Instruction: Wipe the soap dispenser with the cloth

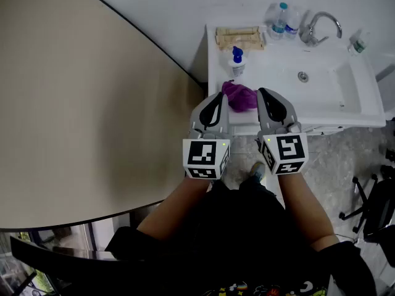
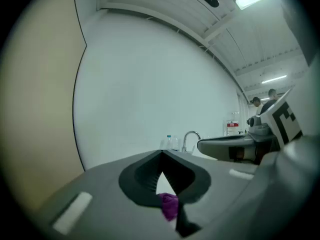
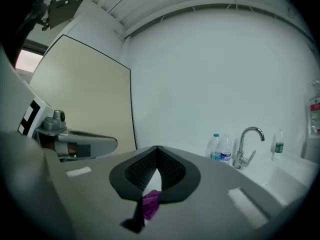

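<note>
Left gripper (image 2: 162,153): jaws closed tip to tip, nothing gripped.
Right gripper (image 3: 157,148): jaws likewise shut, empty.
Cloth (image 1: 241,96): purple, bunched on the counter's (image 1: 262,63) front edge, between the two gripper tips (glimpsed below each pair of jaws).
Soap dispenser (image 1: 237,61): blue pump, upright just behind the cloth, clear of both grippers.
Back wall: faucet (image 1: 320,27), water bottles (image 1: 281,20).
</note>
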